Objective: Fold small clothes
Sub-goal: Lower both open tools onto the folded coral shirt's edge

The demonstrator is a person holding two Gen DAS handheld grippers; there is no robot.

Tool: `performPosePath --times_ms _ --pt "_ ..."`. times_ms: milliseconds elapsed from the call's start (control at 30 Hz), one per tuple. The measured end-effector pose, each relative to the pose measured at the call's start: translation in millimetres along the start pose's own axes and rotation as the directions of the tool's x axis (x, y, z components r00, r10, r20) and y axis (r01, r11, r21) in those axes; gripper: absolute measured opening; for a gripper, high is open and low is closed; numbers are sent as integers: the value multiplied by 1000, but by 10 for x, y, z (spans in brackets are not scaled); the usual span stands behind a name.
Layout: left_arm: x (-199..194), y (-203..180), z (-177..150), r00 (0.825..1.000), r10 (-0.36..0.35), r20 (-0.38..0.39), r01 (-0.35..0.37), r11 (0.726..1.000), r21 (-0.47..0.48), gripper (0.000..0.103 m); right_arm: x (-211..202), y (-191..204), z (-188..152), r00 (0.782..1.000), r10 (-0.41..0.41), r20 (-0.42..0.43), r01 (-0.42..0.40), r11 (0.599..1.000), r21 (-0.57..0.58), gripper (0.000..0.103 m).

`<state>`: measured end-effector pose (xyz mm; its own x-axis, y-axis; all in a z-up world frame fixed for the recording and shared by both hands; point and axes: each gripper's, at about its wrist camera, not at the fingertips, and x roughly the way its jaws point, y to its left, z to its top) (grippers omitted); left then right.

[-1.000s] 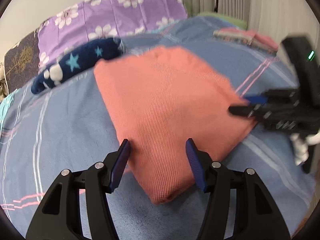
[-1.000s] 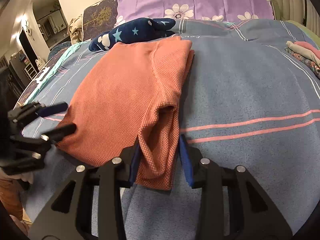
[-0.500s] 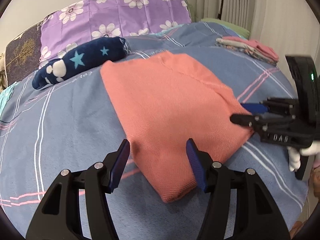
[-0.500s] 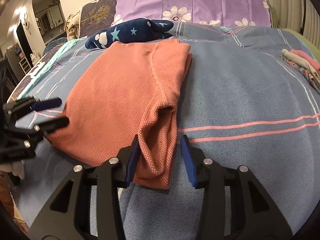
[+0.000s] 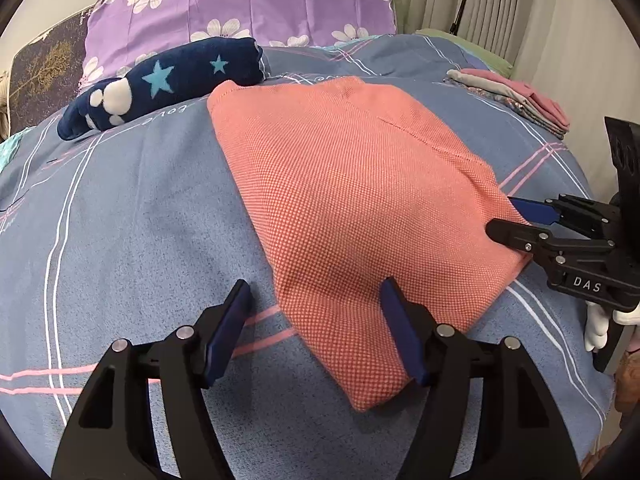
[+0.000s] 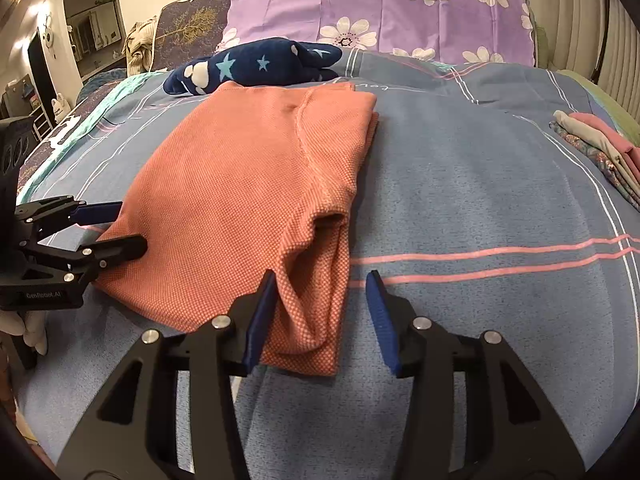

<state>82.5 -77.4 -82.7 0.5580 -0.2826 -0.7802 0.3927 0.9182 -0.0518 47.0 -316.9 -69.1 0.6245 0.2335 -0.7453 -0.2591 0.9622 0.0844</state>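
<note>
Coral-orange knit garment [image 5: 360, 200], folded into a rough rectangle, lying flat on a blue bedspread [image 5: 132, 208] with thin pink and white stripes. Near corners of the garment pointing toward both cameras, far edge close to a navy soft toy [image 5: 160, 80] patterned with stars and white paw prints. Behind the toy, a purple pillow [image 5: 260, 4] printed with white flowers. Off to the right side of the bed, well apart from the garment, a small stack of folded clothes [image 5: 516, 96] in pink and grey.

Left gripper [image 5: 316, 328] at the garment's near left corner, jaws opening — the corner between the blue pads, right pad at the fabric's edge, left pad over bare bedspread, nothing pinched. Right gripper [image 6: 322, 316] at the near right corner, jaws also opening — the doubled, slightly puffed fold of fabric between the pads, left pad just beside the cloth, right pad clear of it over the bedspread, no grip on it.
</note>
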Motion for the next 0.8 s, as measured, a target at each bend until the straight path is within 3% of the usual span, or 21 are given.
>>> performPosePath --times_ms 267,467,633,800 --pt "7 17 15 1000 -12 -12 12 1000 -15 70 -26 -50 1 1000 21 5 -21 999 24 51" --pt "-191 63 207 995 -84 46 86 995 -41 70 -152 -327 72 977 215 11 -214 963 166 54" --pt "-169 49 366 998 -28 51 28 1000 1 70 -249 -456 276 974 225 37 -228 960 164 61" --pt "-72 45 385 999 -22 27 22 1000 17 70 -94 -502 409 964 268 -4 -262 947 188 62"
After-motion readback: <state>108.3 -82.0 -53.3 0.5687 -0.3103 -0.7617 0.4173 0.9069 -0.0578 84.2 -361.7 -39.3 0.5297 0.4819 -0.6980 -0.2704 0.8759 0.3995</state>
